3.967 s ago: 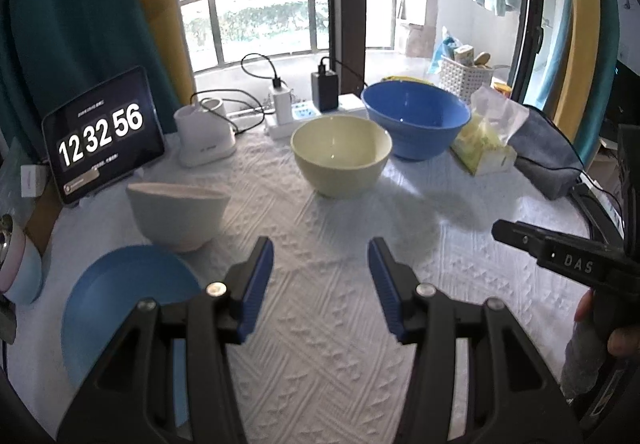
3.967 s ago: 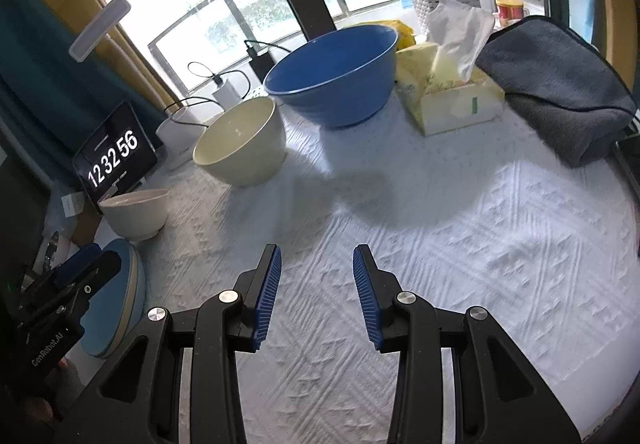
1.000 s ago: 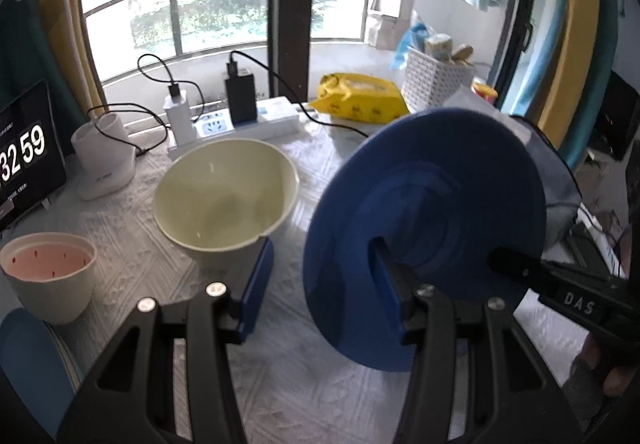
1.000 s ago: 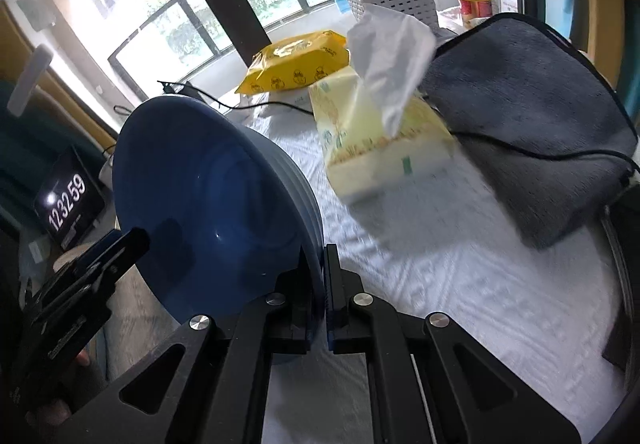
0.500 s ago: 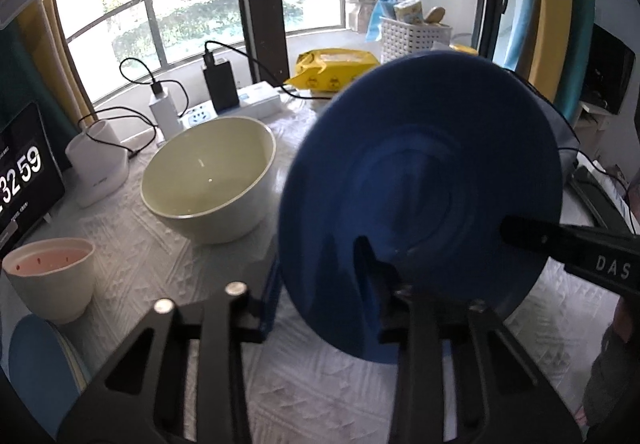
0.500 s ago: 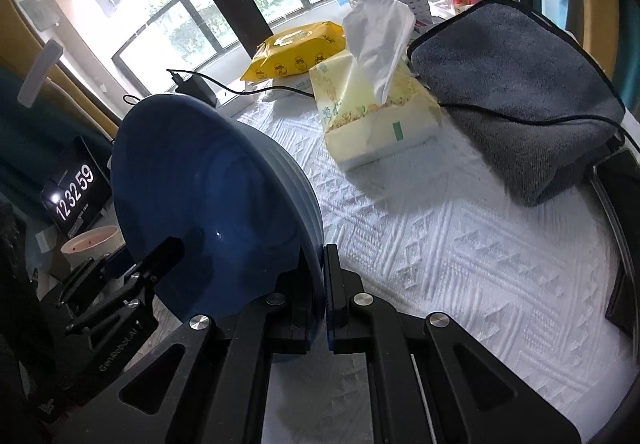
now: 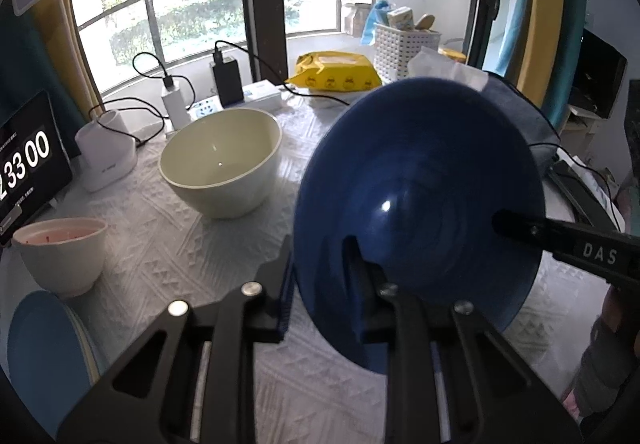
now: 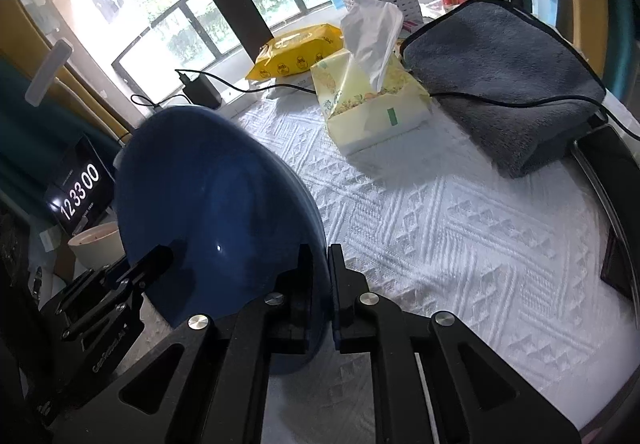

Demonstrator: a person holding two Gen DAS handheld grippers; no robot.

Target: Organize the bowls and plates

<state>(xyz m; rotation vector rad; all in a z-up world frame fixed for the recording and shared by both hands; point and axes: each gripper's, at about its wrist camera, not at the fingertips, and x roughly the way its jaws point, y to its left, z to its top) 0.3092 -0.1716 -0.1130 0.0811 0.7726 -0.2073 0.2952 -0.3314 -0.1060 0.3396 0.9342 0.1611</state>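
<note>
The left claw (image 7: 322,292) has just been closing on the near rim of the big blue bowl (image 7: 416,212), one finger behind the wall and one inside, and now pinches that rim. The right claw (image 8: 320,284) is pressed together on the opposite edge of the same bowl, so the bowl hangs tilted above the bench (image 8: 440,228), carried between both claws. For a clean handover, I judge the left grip should be firm before the right lets go; otherwise the steeply tipped bowl could swing or slip. Just beyond, to the left, the cream bowl (image 7: 220,164) sits upright on the bench, the small white bowl (image 7: 60,252) nearer the left edge, and the light blue plate (image 7: 44,348) at the lower left corner. Since the blue bowl looks the widest, it likely belongs under the others, so levelling it and setting it down on bare cloth seems sensible. The tissue box (image 8: 372,100) and grey towel (image 8: 504,80) lie well apart on the right.
</note>
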